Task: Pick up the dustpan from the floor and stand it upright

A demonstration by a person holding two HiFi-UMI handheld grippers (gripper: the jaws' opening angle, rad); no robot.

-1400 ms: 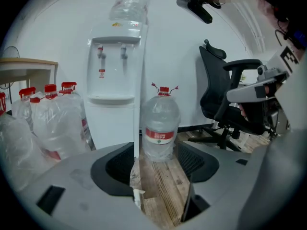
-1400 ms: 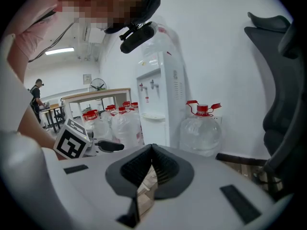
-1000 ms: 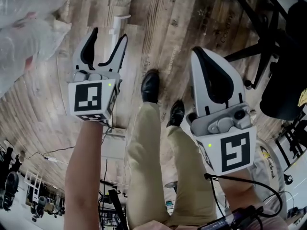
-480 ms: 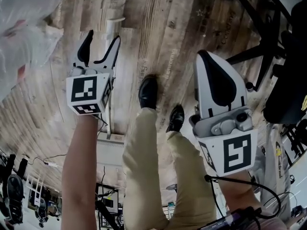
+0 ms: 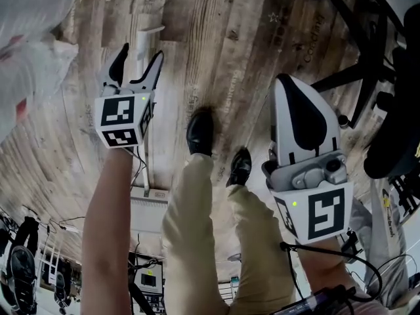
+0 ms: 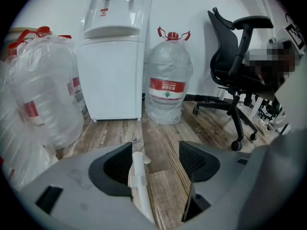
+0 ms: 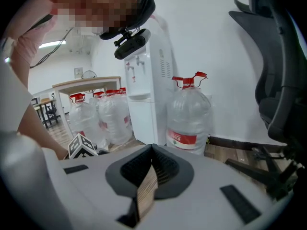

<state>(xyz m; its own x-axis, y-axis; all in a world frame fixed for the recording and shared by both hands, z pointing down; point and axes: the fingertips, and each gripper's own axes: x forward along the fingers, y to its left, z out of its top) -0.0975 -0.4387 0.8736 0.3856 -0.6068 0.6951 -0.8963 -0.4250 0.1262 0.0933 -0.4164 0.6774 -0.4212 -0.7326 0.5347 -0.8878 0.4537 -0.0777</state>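
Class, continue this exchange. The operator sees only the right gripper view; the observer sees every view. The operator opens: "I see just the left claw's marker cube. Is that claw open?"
Observer: Yes. The left claw has its jaws wide apart, gripping nothing.
Operator: Where is the dustpan?
Observer: Its long white plastic handle lies on the wooden plank floor, showing between those jaws.
Operator: Anything close by?
Observer: In the head view, the person's black shoe stands right of that handle.
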